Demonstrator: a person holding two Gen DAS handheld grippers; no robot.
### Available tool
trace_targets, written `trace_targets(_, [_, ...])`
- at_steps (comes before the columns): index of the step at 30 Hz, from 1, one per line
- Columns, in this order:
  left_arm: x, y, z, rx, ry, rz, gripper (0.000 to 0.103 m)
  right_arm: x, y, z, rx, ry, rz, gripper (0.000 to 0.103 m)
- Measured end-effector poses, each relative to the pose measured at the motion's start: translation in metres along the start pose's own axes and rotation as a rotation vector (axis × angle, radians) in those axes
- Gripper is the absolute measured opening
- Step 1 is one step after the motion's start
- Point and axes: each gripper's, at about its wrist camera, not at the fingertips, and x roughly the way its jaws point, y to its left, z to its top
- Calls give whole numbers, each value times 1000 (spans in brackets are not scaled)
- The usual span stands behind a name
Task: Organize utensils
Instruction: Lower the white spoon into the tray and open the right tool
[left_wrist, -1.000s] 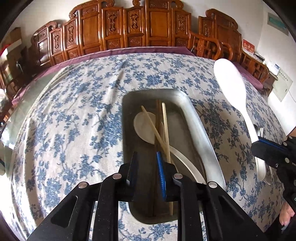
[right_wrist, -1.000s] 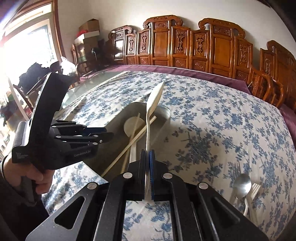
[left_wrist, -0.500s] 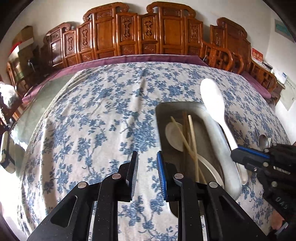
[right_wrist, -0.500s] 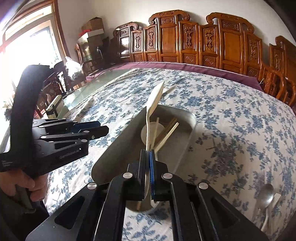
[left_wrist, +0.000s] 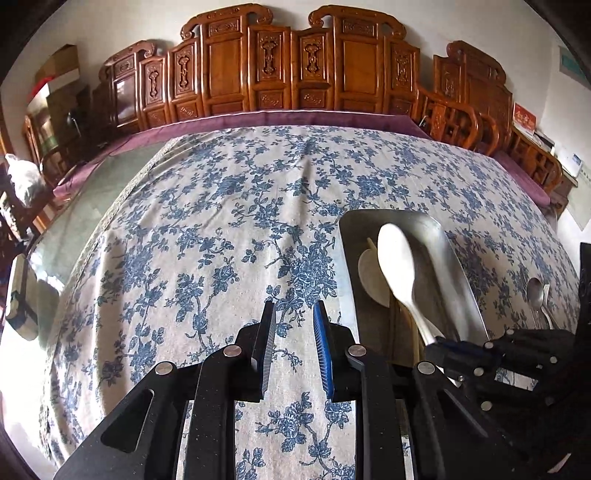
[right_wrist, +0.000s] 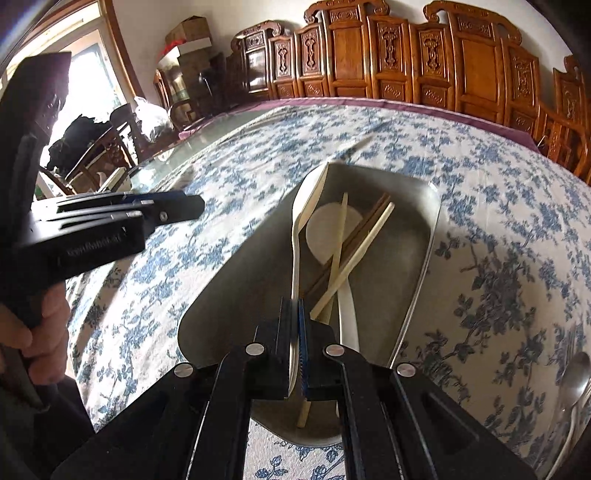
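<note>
The right claw (right_wrist: 297, 314) was clamped on the handle of a white rice paddle (right_wrist: 308, 199), whose blade reached ahead of it over the metal tray (right_wrist: 413, 258). Just beyond its tips, chopsticks (right_wrist: 354, 247) and a second white paddle (right_wrist: 347, 317) lay in the tray. The left claw (left_wrist: 293, 325) stood slightly apart, holding nothing, above the flowered surface (left_wrist: 207, 236), with the tray just to its right. A metal spoon (right_wrist: 576, 373) lay on the cloth far right of the right claw.

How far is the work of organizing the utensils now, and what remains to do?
Done: a white rice paddle and chopsticks lie in the metal tray. In hand: the right gripper is shut on a second white paddle above the tray; the left gripper is open and holds nothing. Left: a metal spoon and fork lie on the tablecloth.
</note>
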Motion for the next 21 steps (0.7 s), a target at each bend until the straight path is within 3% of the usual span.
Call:
trace_targets(20, [-6, -12, -3, 21, -3, -10, 19, -19, -4, -3, 9, -42, 24, 9])
trace_targets(21, [-7, -13, -3, 25, -4, -9, 19, -21, -4, -2, 5, -49, 25, 13])
